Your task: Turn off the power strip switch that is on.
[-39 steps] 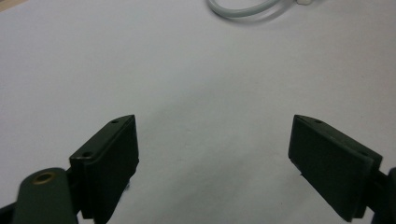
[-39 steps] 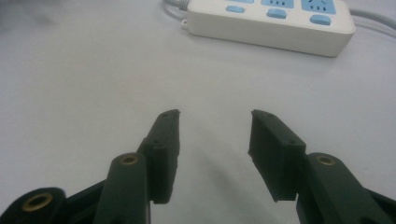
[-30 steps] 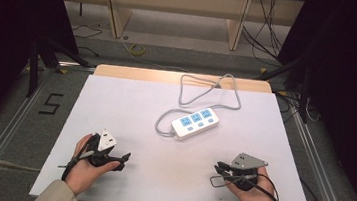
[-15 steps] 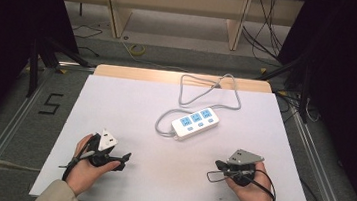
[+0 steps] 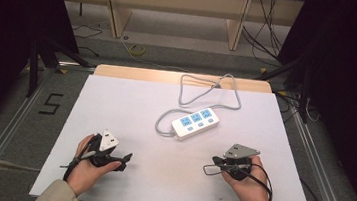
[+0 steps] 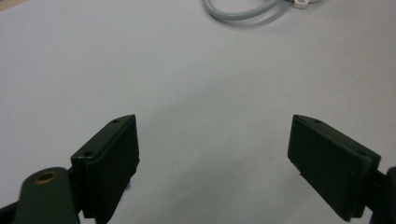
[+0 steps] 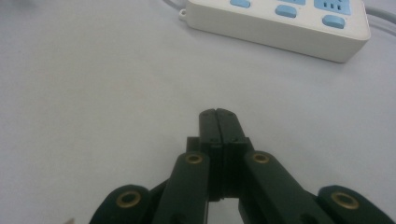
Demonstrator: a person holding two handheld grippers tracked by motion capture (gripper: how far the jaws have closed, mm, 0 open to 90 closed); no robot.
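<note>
Two hand-held grippers rest low over the white table (image 5: 131, 100), one in each of the person's hands, near the table's front edge; the left hand-held gripper (image 5: 122, 159) sits at the front left, its jaws standing wide apart with bare table surface between them, as the left gripper view makes plain (image 6: 212, 154); the right hand-held gripper (image 5: 209, 168) sits at the front right, its jaws pressed flat together with nothing between them, seen close in the right gripper view (image 7: 218, 122); those jaws have just been closing, and no thing lies in them.

The power strip (image 5: 194, 123), white with blue sockets and switches, lies on the table around its middle, beyond both grippers and between them, slightly nearer the right one; it touches neither; in the right gripper view the power strip (image 7: 280, 21) lies ahead of the closed jaws and a little to their right, with a stretch of bare table between; its grey cable (image 5: 208, 88) loops away toward the far edge of the table and curls back round the strip's left end; in the left gripper view a bend of that cable (image 6: 238, 11) shows at the top, well ahead of the open jaws.
</note>
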